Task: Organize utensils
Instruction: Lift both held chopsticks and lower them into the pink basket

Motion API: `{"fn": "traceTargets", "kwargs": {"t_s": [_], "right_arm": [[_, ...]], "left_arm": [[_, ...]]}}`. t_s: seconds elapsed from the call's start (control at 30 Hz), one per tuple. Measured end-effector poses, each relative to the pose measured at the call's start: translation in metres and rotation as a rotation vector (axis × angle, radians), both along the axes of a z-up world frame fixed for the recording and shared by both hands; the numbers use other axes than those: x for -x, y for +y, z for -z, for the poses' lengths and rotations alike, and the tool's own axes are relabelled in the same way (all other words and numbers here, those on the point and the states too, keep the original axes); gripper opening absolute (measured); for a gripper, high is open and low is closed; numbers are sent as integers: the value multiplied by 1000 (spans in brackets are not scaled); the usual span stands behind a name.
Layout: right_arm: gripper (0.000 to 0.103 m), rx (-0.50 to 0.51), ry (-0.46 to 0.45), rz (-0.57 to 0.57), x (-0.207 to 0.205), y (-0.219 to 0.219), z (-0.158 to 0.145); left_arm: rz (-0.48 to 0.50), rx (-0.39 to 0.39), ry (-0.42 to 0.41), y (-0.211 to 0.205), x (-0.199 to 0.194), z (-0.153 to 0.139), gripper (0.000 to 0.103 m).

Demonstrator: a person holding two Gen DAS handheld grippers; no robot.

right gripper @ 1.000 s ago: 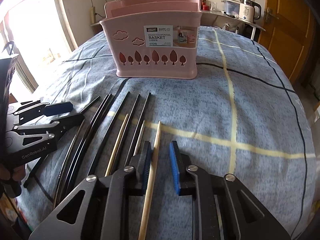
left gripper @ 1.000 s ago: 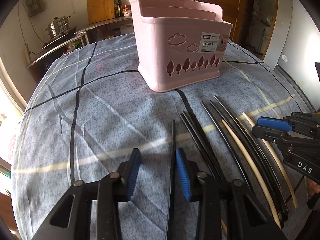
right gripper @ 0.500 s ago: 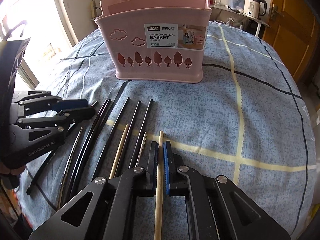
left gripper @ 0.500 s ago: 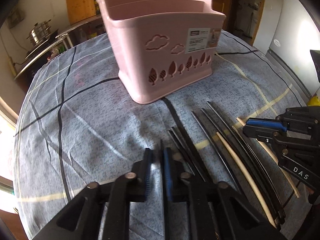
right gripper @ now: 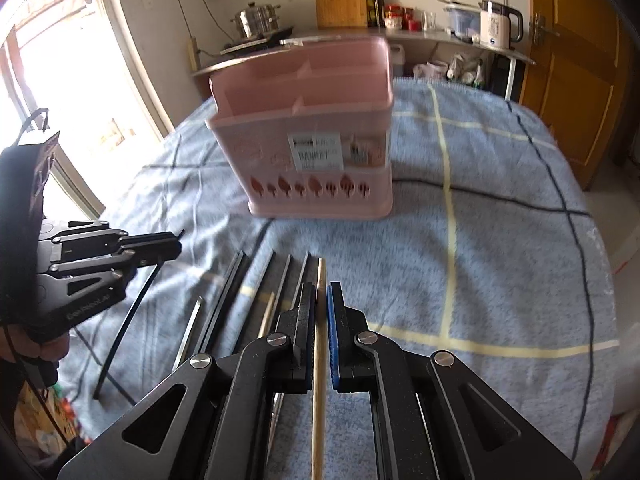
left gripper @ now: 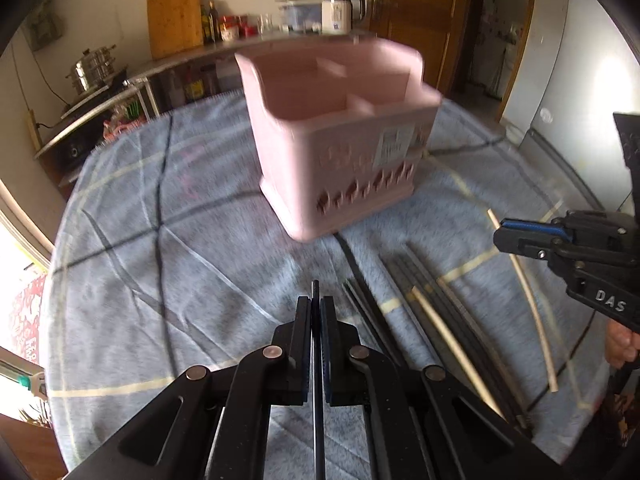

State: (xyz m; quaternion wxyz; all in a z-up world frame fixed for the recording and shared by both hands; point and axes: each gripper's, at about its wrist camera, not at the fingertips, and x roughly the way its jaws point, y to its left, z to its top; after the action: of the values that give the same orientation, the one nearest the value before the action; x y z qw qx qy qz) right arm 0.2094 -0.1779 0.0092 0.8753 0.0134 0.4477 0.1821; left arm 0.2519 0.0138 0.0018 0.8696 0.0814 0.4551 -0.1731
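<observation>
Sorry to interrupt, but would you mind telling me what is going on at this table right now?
A person is sorting chopsticks with a handheld gripper in each hand. The left gripper is shut on a black chopstick, and the right gripper is shut on a light wooden chopstick. More chopsticks lie on the blue checked tablecloth. The pink basket stands beyond them, its visible compartments looking empty.

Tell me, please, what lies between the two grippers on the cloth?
Between the left gripper and right gripper, the right wrist view shows loose chopsticks, mostly black, lying side by side on the blue checked cloth.
</observation>
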Motion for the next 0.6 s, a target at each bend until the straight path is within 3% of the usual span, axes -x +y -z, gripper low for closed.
{"fn": "traceTargets", "kwargs": {"t_s": [0.37,0.6], "right_arm": [[6,-27,-116,14,13,-7,-55],[5,-49,-175,27,21,-17,-80]], "left_arm": [[-19,58,-151,17,21,-88,4],[-25,70,-192,16,35,-116,4]]}}
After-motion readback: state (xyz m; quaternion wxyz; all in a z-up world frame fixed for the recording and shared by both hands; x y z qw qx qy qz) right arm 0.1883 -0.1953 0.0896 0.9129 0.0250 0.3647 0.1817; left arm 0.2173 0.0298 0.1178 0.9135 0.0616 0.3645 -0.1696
